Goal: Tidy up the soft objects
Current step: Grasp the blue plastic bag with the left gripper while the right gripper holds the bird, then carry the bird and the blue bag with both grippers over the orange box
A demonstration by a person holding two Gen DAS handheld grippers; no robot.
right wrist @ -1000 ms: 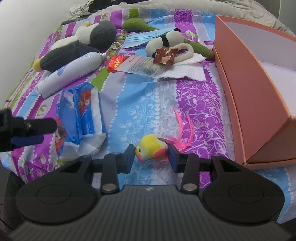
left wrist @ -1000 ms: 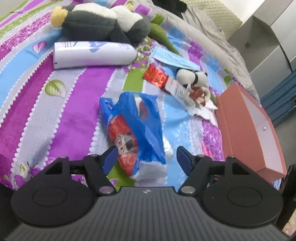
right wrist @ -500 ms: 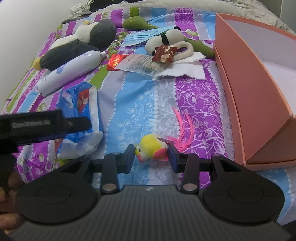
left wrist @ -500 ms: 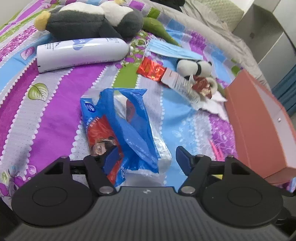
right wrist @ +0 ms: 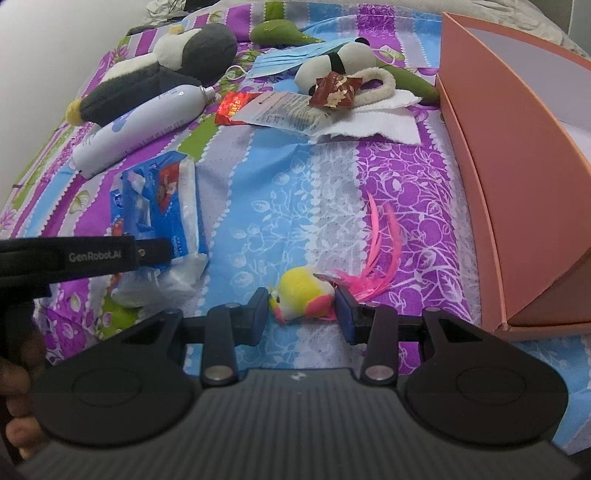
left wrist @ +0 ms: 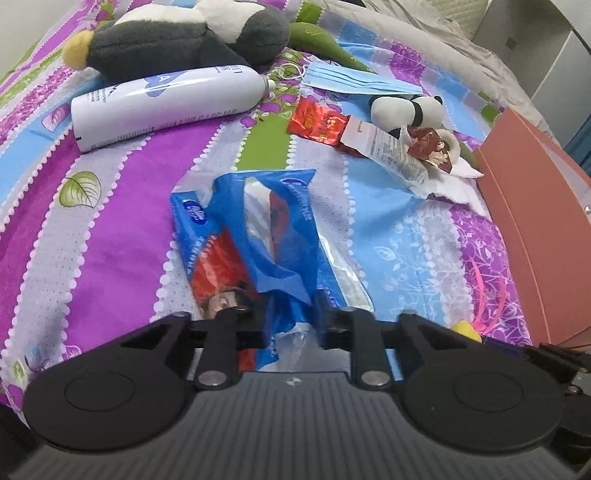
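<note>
Striped purple, blue and green bedding fills the left wrist view, where the left gripper is closing its jaws on the near end of a blue tissue pack lying below a white bottle. From the right wrist view, the right gripper holds a yellow-and-pink toy bird between its pads, near an orange box.

I am in a bedroom at home. Under my hand-held gripper lies a bed with a striped floral sheet in purple, blue and green. A grey blanket is bunched at its far end, and grey cabinet doors stand beyond it to the right.
</note>
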